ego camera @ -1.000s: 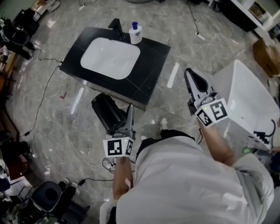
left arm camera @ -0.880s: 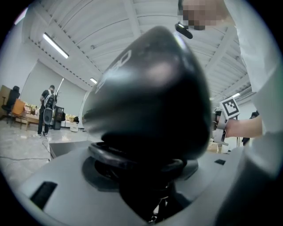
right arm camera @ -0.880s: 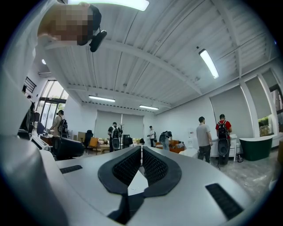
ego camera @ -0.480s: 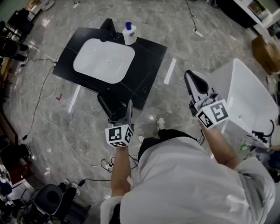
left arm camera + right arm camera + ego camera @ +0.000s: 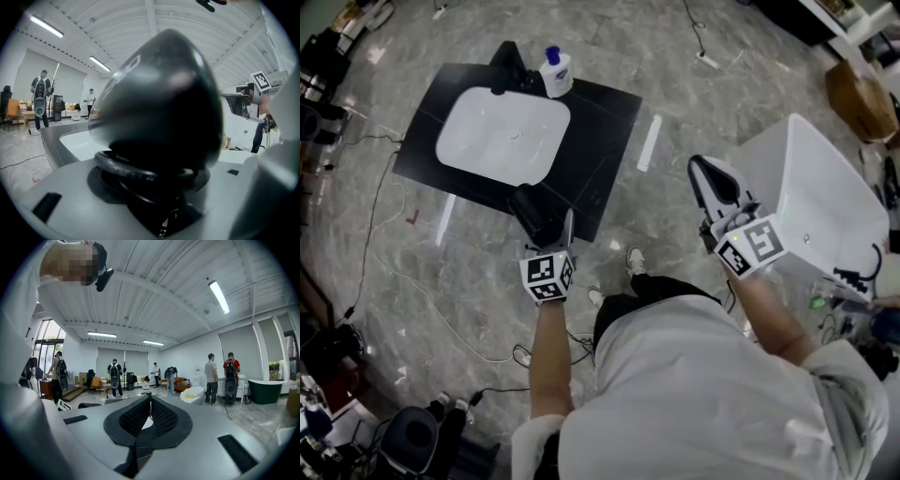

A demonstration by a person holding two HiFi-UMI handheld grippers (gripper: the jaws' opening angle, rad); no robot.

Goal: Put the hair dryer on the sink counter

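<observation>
Over the near edge of the sink counter (image 5: 602, 120) is where it all sits in the head view. The left gripper (image 5: 555, 234) has the hair dryer (image 5: 532, 212) clamped in its jaws, held in the air right about at the counter's front rim. The dryer's long axis runs away from the person and a bit left, toward the white basin (image 5: 501, 137). So the bare black top lies straight ahead of that claw, and I'd say the move left is just forward and down. The right gripper (image 5: 713, 180) is well apart, off beside the white tub (image 5: 831, 201), so the left is clearly the nearer one.

Count from up here: one hair dryer, one counter with one basin, one faucet (image 5: 503, 69), one bottle (image 5: 553, 73) at the back edge, two grippers.

Left gripper view: the hair dryer (image 5: 159, 93) fills nearly the whole frame, with its dark body wedged between the jaws of the left gripper (image 5: 157, 190), so that's a solid grip. Behind it I can make out the counter's dark rim (image 5: 50, 137), lower than the dryer and ahead.

Right gripper view: the right gripper (image 5: 150, 401) has its jaws pressed together on nothing, pointing out at the room and several people standing far off.
</observation>
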